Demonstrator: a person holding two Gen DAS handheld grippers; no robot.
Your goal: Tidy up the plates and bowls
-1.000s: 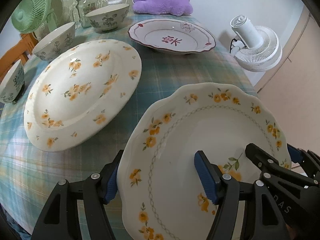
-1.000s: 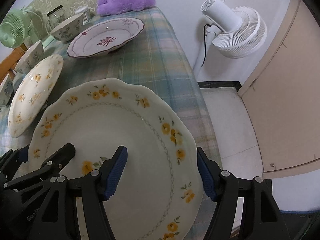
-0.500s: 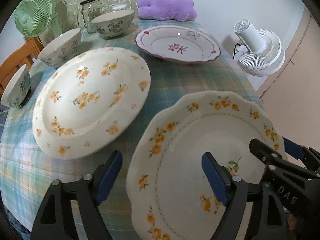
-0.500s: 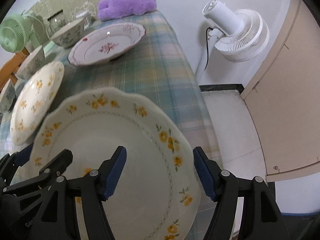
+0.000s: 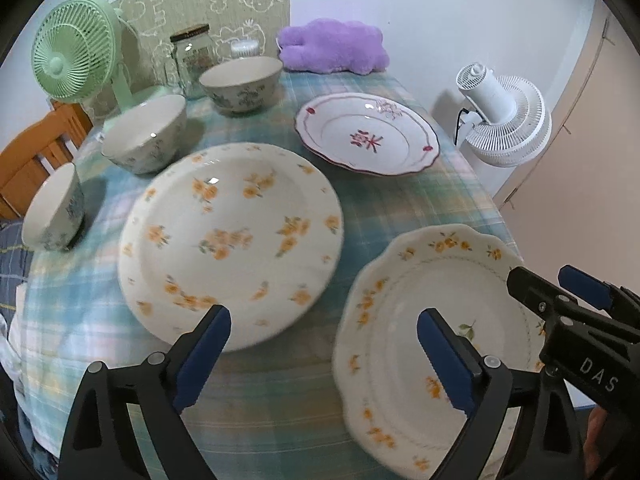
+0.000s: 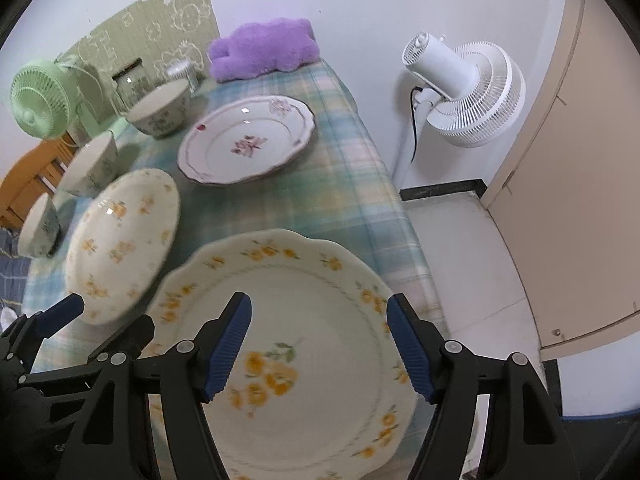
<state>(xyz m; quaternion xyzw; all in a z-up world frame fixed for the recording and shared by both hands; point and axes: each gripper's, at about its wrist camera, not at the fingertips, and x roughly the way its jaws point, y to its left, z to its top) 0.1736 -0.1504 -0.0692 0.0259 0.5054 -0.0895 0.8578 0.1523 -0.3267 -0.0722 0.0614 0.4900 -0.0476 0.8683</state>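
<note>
A scalloped plate with yellow flowers lies at the near right edge of the table. A round plate with orange flowers lies to its left. A plate with red trim lies farther back. Three patterned bowls stand along the left and back. My left gripper is open above the table's near edge, between the two flowered plates. My right gripper is open above the scalloped plate and holds nothing.
A green desk fan, a glass jar and a purple plush stand at the table's back. A white floor fan stands right of the table. A wooden chair is at the left.
Both grippers have pulled back and up from the scalloped plate. The left gripper has also shifted left, so its fingers no longer straddle the plate's rim.
</note>
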